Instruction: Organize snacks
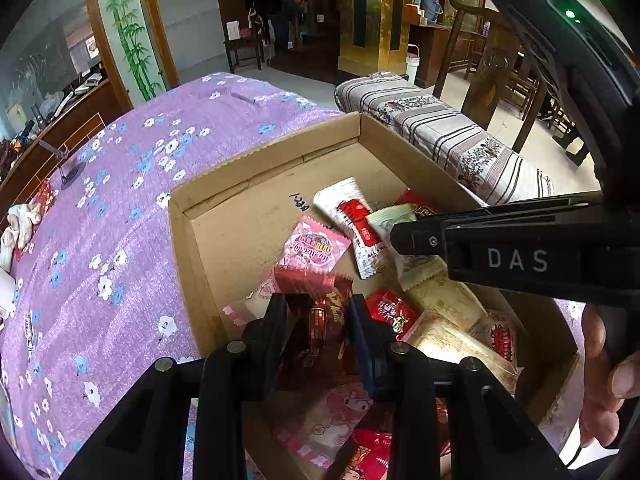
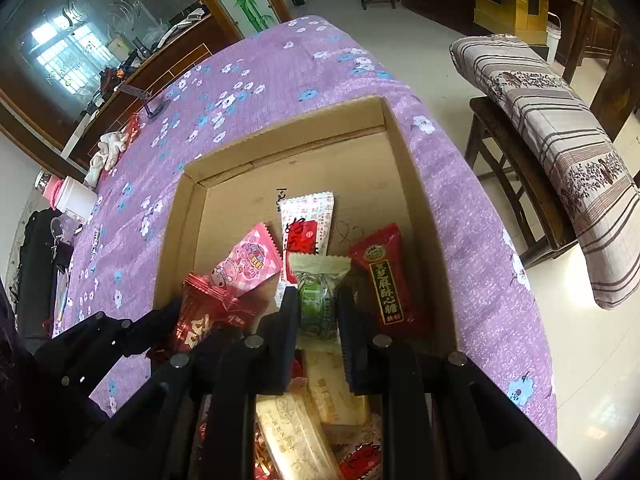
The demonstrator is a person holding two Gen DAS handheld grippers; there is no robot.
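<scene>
Now both tools work inside the cardboard box (image 2: 404, 160): my left tool (image 1: 318, 322) clamps a dark red packet (image 1: 320, 300), my right tool (image 2: 318, 312) pinches a green packet (image 2: 318, 296), lifting each clear for sorting.

Matt brown cardboard box (image 2: 400, 168) on purple floral cloth (image 2: 280, 64), glossy foil/plastic snack wrappers (image 2: 386, 280) inside, matt black plastic grippers w/ metal pins (image 2: 380, 341).

A shallow cardboard box (image 2: 188, 216) lies open and holds wrapped snacks. A white-red packet (image 2: 306, 224) lies flat near the middle, a pink candy (image 2: 248, 264) left of it, a dark red candy (image 2: 386, 280) on the right, a green candy (image 2: 318, 300) between them.
</scene>
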